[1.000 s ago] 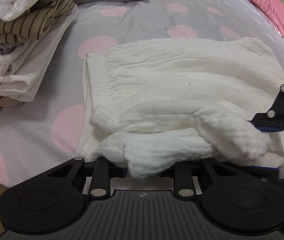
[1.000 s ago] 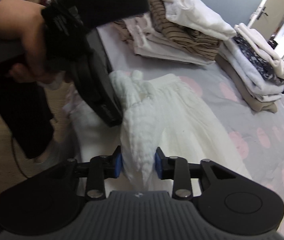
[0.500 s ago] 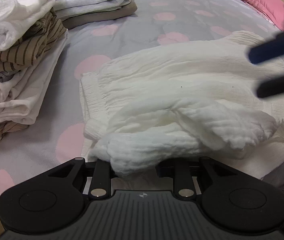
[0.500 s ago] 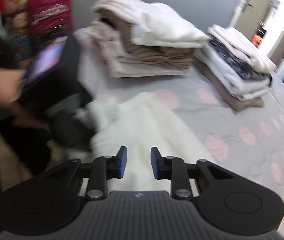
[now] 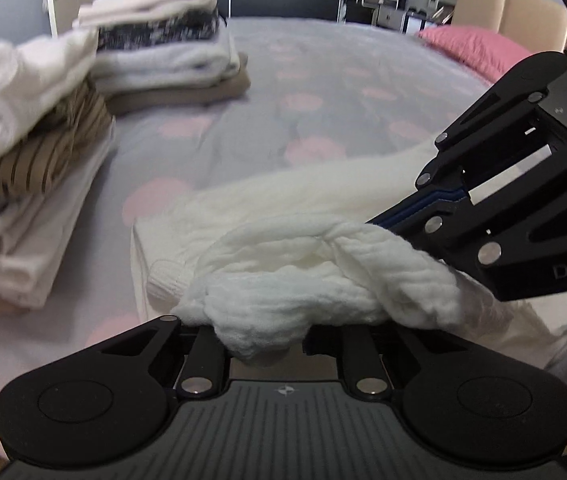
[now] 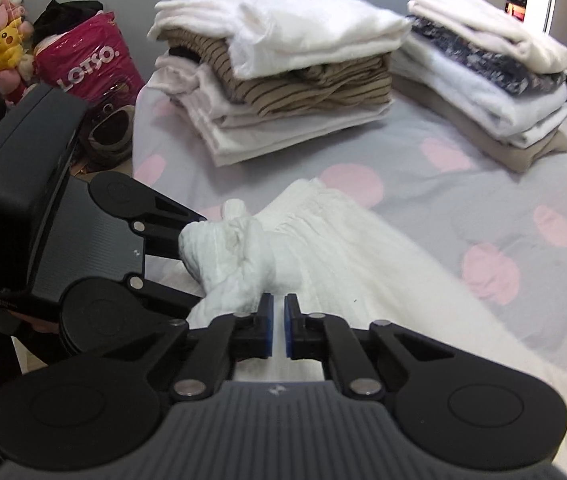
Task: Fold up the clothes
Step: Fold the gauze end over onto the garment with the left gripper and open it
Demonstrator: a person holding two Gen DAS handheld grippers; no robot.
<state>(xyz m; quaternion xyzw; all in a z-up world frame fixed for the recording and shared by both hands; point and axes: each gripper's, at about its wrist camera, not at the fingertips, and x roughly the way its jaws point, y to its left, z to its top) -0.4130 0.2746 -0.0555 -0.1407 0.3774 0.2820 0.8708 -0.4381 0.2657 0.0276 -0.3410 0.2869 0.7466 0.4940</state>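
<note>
Your bed (image 6: 463, 200) carries two stacks (image 6: 283, 80) of folded clothes at its far side. The white garment (image 6: 343, 248) lies spread on the bed just before you. Your left tongs (image 5: 263, 332) are clamped on a bunched edge of the garment. Your right tongs (image 6: 278, 326) stand nearly closed, a narrow gap between the pads, gripping nothing
</note>
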